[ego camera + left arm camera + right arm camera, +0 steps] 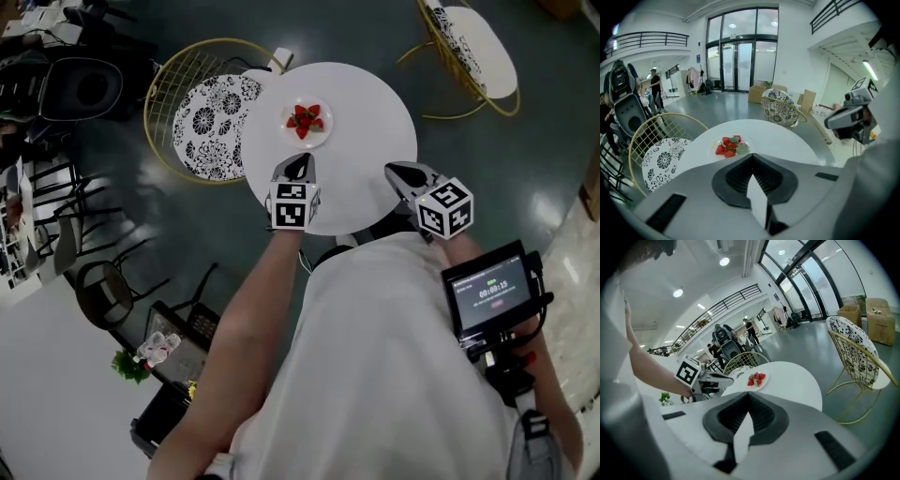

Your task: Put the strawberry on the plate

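Strawberries: a small red heap with green leaves, lying on the plate.
Plate: towards the far side of the round white surface.
Left tongs: clenched with nothing between them, above the near part of the surface, apart from the plate.
Right tongs: clenched and empty too, at the near edge, farther from the plate.
Progress: the fruit sits on the plate and neither pair carries anything, so the task looks done; nothing seems left.
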`<state>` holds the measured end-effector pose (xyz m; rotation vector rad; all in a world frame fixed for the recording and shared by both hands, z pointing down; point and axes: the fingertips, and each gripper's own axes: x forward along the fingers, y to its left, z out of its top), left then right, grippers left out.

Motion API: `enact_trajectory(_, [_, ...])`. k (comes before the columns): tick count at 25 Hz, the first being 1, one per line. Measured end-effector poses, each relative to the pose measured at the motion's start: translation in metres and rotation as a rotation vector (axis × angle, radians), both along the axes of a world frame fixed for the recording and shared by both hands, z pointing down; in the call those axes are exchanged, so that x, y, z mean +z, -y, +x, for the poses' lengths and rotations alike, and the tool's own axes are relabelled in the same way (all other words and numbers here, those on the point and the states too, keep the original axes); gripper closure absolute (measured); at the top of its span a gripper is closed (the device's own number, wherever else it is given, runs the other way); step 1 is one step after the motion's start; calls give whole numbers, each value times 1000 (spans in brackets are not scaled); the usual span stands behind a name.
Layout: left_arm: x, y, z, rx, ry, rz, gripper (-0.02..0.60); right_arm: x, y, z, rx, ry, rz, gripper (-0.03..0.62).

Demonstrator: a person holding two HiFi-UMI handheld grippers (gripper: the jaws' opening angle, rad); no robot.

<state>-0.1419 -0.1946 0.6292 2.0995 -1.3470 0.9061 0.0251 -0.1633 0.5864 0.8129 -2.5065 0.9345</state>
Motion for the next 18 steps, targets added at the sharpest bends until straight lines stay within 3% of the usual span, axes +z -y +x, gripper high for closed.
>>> enact_trajectory(7, [-23,-33,13,-30,-139,59,575,-18,13,-6,-11,17,60,589])
enact_trajectory(18, [-42,-67,-18,-123,-323,124,575,-27,-2,-27,-61,69,102,589])
